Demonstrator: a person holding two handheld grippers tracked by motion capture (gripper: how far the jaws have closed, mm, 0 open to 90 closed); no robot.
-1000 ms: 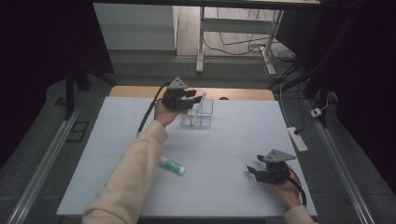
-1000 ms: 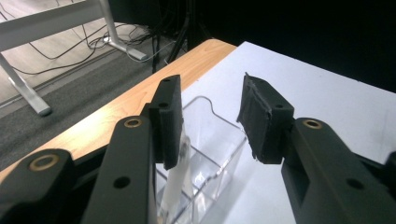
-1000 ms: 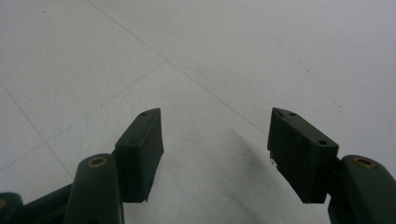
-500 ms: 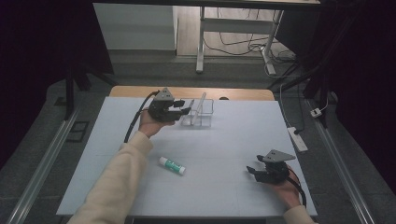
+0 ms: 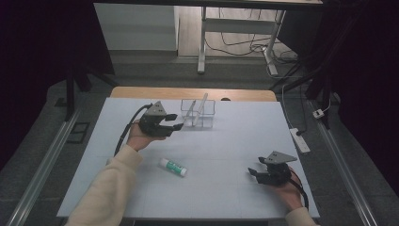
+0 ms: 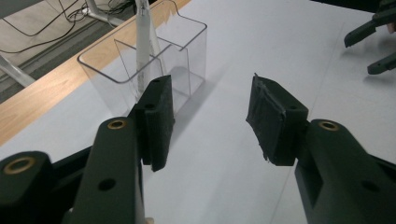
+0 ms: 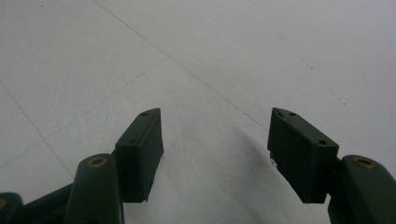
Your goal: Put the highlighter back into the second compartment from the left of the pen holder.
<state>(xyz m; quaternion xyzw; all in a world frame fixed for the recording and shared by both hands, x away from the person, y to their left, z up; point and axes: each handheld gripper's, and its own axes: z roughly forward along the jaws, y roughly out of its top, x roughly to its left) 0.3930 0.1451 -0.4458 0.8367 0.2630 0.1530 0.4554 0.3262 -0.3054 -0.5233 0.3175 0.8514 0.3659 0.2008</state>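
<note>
High view: one glue stick [image 5: 172, 166] is lying at lower centre, between the left gripper [image 5: 165, 127] and right gripper [image 5: 256, 172]; left gripper view: one clear holder [image 6: 140, 65], upper left, is keeping one white pen [image 6: 142, 28]. Left jaws have just been opening, empty; right jaws are standing wide, empty

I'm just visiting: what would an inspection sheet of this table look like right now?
Surface: pale table sheet, wooden edge at the back.
Job's things: clear holder with two white pens upright; glue stick lying flat.
Clutter: nothing seen.
Grippers: left tool beside the holder, jaws just been opening, nothing between; right tool open, empty.
Cables: black cable trails from left tool; power strip off the right edge.
Surroundings: dark curtains, desk legs behind.
</note>
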